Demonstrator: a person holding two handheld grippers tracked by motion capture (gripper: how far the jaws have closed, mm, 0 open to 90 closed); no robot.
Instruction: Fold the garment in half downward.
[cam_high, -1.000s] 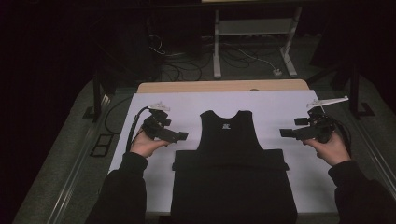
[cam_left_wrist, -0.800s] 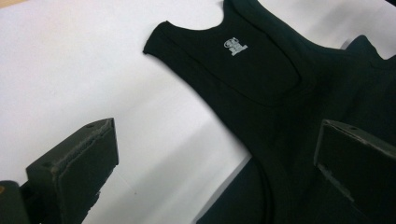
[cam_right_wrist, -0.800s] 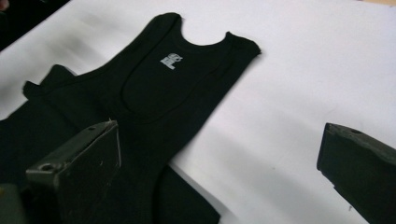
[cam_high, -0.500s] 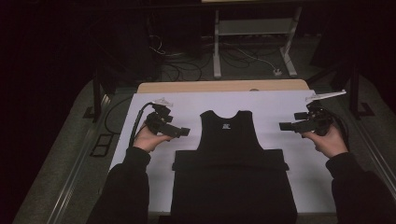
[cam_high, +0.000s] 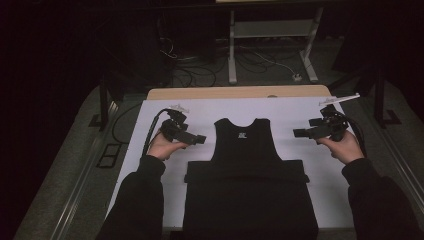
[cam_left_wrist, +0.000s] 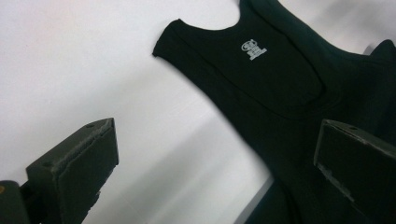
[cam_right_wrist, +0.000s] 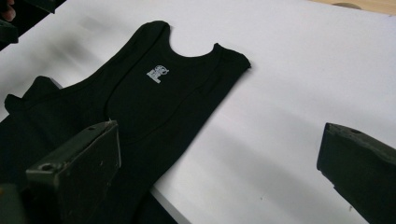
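Note:
A black sleeveless top (cam_high: 245, 150) lies flat on the white table, neck end away from me, with a small white logo (cam_left_wrist: 253, 49) below the neckline. Its lower part is folded up into a wide black band (cam_high: 247, 172). My left gripper (cam_high: 201, 139) hovers just left of the top's shoulder, jaws wide apart and empty. My right gripper (cam_high: 296, 133) hovers to the right of the other shoulder, also open with nothing held. In the left gripper view the top (cam_left_wrist: 280, 93) lies ahead; in the right gripper view the top (cam_right_wrist: 154, 98) lies ahead to the left.
The white sheet (cam_high: 295, 112) covers a wooden table whose far edge (cam_high: 240, 92) shows beyond it. Bare white surface lies on both sides of the garment. Dark floor, cables and a metal frame (cam_high: 272, 35) stand beyond the table.
Both grippers have moved inward toward the top's shoulders, the left rightward and the right leftward. The garment has not moved.

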